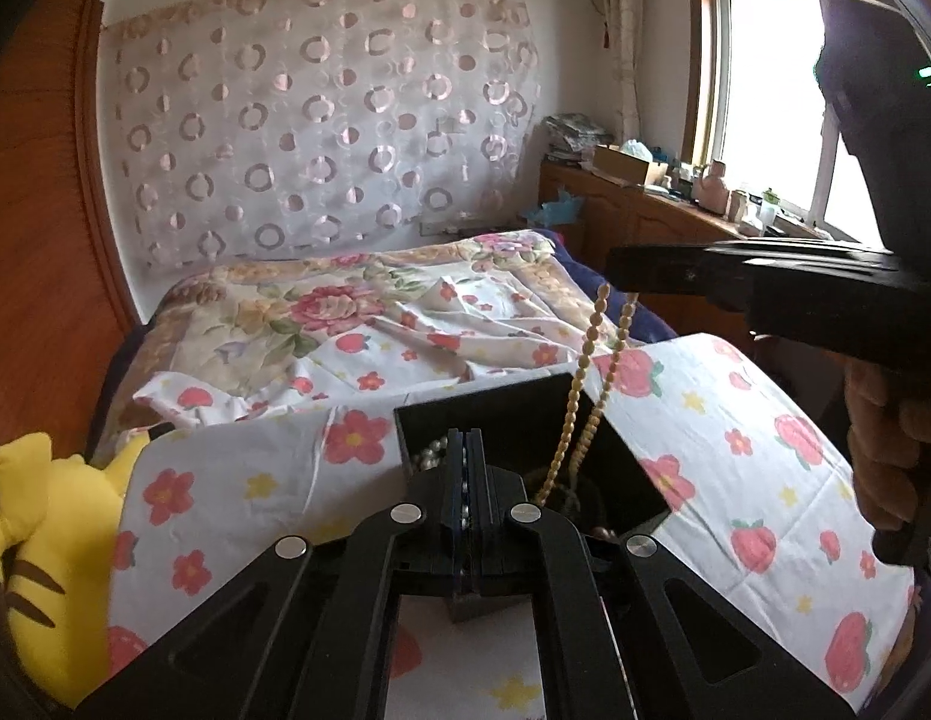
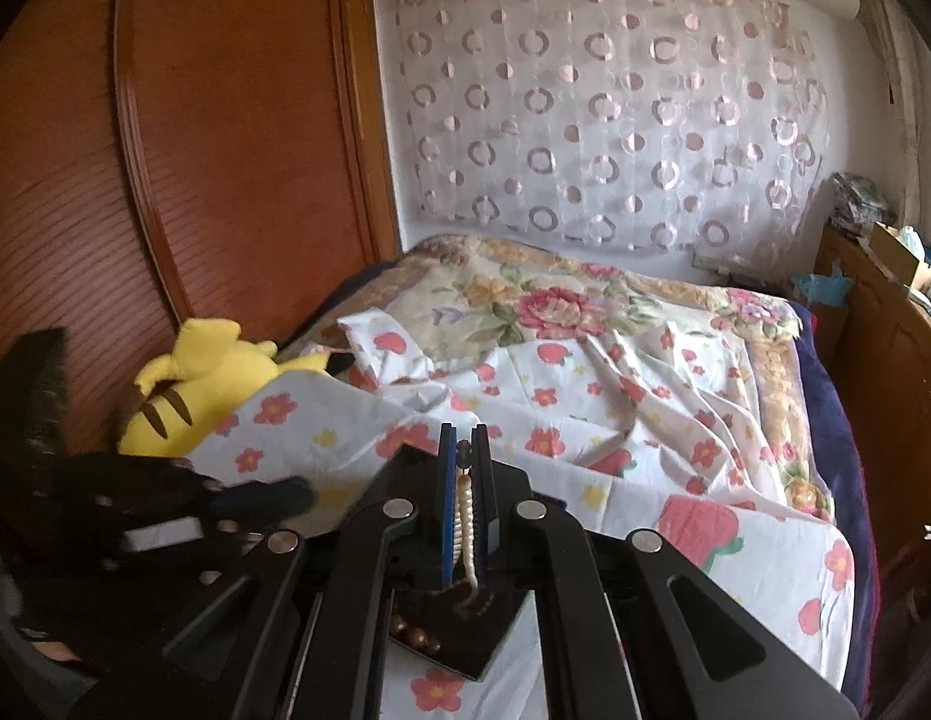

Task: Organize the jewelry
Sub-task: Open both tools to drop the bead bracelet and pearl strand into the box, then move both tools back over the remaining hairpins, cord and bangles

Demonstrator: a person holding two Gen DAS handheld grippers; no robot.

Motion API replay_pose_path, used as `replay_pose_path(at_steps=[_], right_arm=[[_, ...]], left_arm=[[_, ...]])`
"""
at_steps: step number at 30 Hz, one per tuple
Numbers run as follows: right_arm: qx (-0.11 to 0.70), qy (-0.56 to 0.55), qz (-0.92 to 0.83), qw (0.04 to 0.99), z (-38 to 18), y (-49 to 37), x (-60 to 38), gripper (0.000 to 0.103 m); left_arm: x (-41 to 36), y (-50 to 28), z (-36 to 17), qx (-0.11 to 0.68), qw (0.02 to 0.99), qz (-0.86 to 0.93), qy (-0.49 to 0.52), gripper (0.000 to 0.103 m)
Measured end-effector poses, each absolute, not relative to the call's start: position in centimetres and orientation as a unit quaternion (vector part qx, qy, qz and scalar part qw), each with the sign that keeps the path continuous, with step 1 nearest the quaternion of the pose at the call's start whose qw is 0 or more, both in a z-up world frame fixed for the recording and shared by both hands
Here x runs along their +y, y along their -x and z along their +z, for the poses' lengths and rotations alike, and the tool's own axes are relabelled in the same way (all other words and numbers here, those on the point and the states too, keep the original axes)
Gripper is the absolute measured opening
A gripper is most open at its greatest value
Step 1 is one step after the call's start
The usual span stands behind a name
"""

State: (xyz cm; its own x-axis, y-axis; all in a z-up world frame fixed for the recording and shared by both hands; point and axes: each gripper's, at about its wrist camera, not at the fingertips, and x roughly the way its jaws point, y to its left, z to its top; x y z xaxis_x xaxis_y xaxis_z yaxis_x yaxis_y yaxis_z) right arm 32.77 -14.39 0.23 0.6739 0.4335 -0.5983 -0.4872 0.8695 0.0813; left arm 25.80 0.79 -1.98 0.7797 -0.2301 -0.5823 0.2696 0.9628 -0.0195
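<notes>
Left gripper [image 1: 465, 450] jaws closed on a silver bead strand [image 1: 464, 489], tips right at the near rim of the black jewelry box [image 1: 621, 450]. Right gripper [image 2: 463, 450] clamped on a cream bead necklace [image 1: 591, 360], which hangs from its tips into the box; more beads piled inside, brown ones [image 2: 414, 639] at the near corner. The taut necklace crosses the box opening, so it's in the way there. Box sits on the strawberry-print sheet [image 1: 735, 420], open flat cloth on its right up to the bed edge. Left: yellow plush toy [image 1: 51, 528] against the wooden wardrobe [image 2: 225, 180], tight on that side. Beyond: rumpled floral quilt [image 2: 525, 312], then sheer curtain [image 1: 321, 120] on the wall. Far right: cluttered wooden cabinet [image 1: 645, 222] under the window [image 1: 771, 90].
</notes>
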Motion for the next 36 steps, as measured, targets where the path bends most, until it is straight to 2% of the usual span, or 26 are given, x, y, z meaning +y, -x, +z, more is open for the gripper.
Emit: replay_pose_path(at_steps=[4, 9, 11, 12, 17, 21, 24, 27, 29, 31, 36], right_arm=[[0.335, 0.044, 0.242, 0.910, -1.1, -33.2, -14.5, 0.006], [0.349, 0.058, 0.247, 0.902, -2.2, -32.8, -14.4, 0.007], [0.351, 0.063, 0.253, 0.899, -2.5, -32.3, -14.5, 0.016], [0.351, 0.065, 0.253, 0.899, -2.5, -32.0, -14.6, 0.027], [0.344, 0.066, 0.264, 0.899, -2.6, -29.4, -15.7, 0.027], [0.343, 0.071, 0.276, 0.895, -3.5, -25.8, -16.6, 0.028], [0.344, 0.079, 0.281, 0.893, -4.6, -23.3, -17.0, 0.035], [0.347, 0.084, 0.286, 0.889, -6.3, -20.5, -17.7, 0.038], [0.354, 0.081, 0.285, 0.887, -7.4, -19.1, -18.2, 0.045], [0.362, 0.080, 0.287, 0.883, -8.6, -17.8, -18.4, 0.059], [0.376, 0.081, 0.287, 0.878, -10.5, -15.4, -18.5, 0.061]], left_arm=[[1.4, -24.4, -2.6, 0.303, 0.943, -0.132, -0.033, 0.003], [2.4, -22.3, -3.0, 0.295, 0.946, -0.131, -0.030, 0.030], [2.7, -21.4, -3.1, 0.292, 0.947, -0.133, -0.026, 0.036], [2.9, -21.0, -3.1, 0.291, 0.947, -0.134, -0.022, 0.042], [3.5, -19.1, -3.5, 0.290, 0.947, -0.135, -0.017, 0.048], [4.0, -17.4, -4.1, 0.290, 0.947, -0.137, -0.010, 0.066], [4.4, -16.6, -4.7, 0.292, 0.947, -0.130, -0.006, 0.081], [4.5, -15.8, -5.5, 0.295, 0.947, -0.123, -0.009, 0.083], [4.5, -15.2, -5.9, 0.297, 0.948, -0.118, -0.012, 0.086], [4.6, -14.6, -6.1, 0.297, 0.948, -0.115, -0.012, 0.088], [5.0, -12.8, -6.8, 0.300, 0.947, -0.112, -0.010, 0.088]])
